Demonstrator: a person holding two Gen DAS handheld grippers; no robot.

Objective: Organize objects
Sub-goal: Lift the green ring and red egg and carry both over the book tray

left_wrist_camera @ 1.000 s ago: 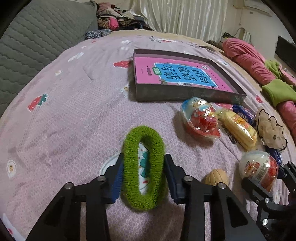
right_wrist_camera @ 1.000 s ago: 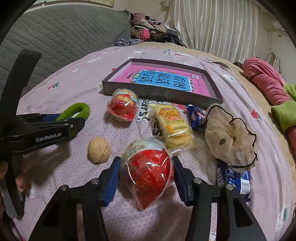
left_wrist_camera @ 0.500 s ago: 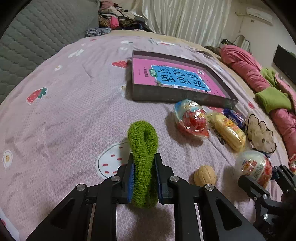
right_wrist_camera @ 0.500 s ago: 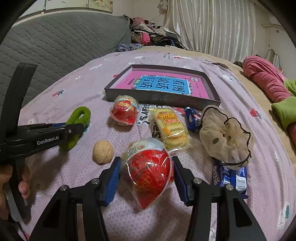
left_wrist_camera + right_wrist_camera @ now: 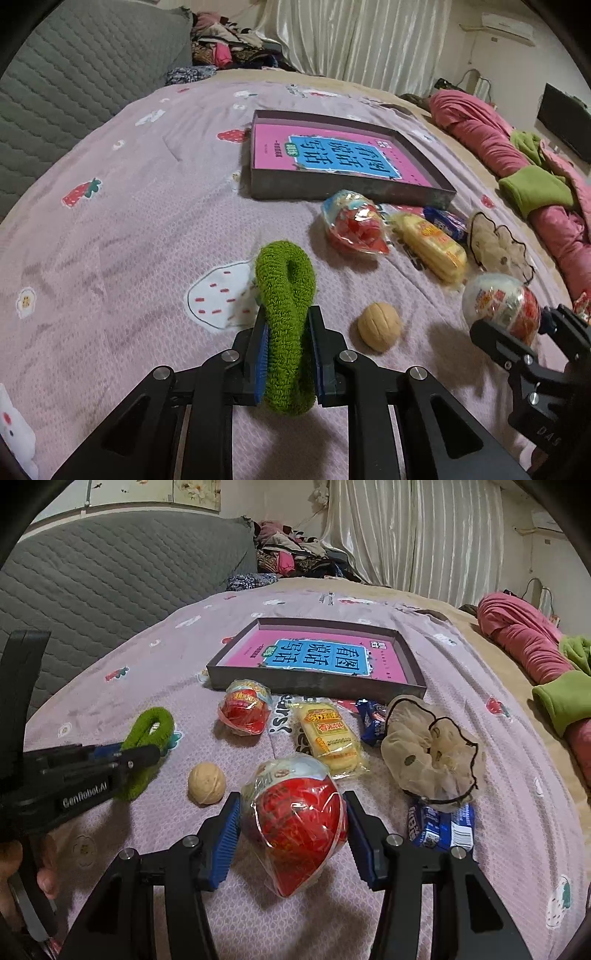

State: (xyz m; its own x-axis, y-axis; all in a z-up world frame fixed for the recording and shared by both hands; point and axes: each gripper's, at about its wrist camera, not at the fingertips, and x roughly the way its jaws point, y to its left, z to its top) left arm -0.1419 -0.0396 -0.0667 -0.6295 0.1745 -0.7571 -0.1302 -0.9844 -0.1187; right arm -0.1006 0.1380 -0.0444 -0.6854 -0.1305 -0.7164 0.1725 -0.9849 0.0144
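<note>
Two grips are already made, so the coming move turns on where the open box lies from each load. Nearest the left wrist camera, the left gripper (image 5: pixel 288 354) is clamped on a green terry scrunchie (image 5: pixel 286 295), squeezed flat so that its long axis runs straight ahead from the fingers. In the right wrist view the right gripper (image 5: pixel 291 830) is closed on a red-and-white wrapped toy egg (image 5: pixel 297 819), blue pads pressing both flanks, pointed end toward the camera.

Ahead on the lilac strawberry-print bedspread (image 5: pixel 110 229) lie a walnut (image 5: pixel 207 783), a second wrapped egg (image 5: pixel 244 710), a yellow snack cake (image 5: pixel 327 738), blue wafer packs (image 5: pixel 441 827) and a beige frilled scrunchie (image 5: pixel 430 757). Beyond them sits the shallow dark box (image 5: pixel 412 664), holding a pink book (image 5: pixel 317 657). It is forward and slightly right of the left gripper, almost dead ahead of the right one, its long side facing both. By my judgement the right hand has the straighter run, passing over the snacks.

Legible writing: "GenRobot.AI" on the left gripper's side; large Chinese characters, seen upside down, on the book's blue panel. The wrappers are too small to read.
</note>
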